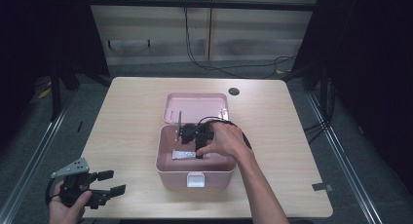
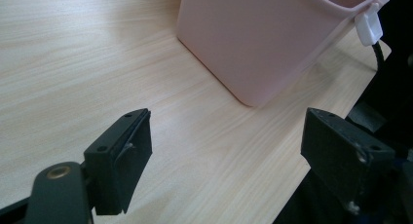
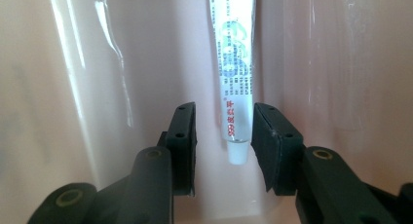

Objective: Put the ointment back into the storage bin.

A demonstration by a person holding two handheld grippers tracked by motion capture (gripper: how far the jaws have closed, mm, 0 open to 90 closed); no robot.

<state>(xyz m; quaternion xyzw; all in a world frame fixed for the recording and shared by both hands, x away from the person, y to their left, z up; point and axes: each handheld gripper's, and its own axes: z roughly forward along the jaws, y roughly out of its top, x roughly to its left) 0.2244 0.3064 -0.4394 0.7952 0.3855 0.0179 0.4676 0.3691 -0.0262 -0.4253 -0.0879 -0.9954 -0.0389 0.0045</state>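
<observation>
Sitting near the middle of the wooden table [image 1: 131,117], toward its near edge, a pink plastic storage box [image 1: 165,171] is standing with its lid [image 1: 196,106] thrown back toward the far edge and its white latch [image 1: 195,179] facing the person. Inside it, the right gripper [image 3: 224,136] is reaching down to the box floor, where a small white ointment tube [image 3: 235,63] is lying flat. In the right gripper view the jaws are standing part open on either side of the tube's cap end, and the pads look to be clear of it, though the gap on the right side is too narrow to judge with certainty.

Judging by its size, the tube is going to handle as a very light thing with a soft, squeezable body and a smooth printed skin that could slip between hard pads. The stiffer neck just behind the cap [image 3: 237,153], where the jaws are now standing, is probably the safest place to pinch; a hard squeeze on the belly could dent it or force paste out.

Resting over the near left corner of the table, the left gripper [image 1: 109,182] is holding nothing, its jaws spread wide above bare wood beside the box.
</observation>
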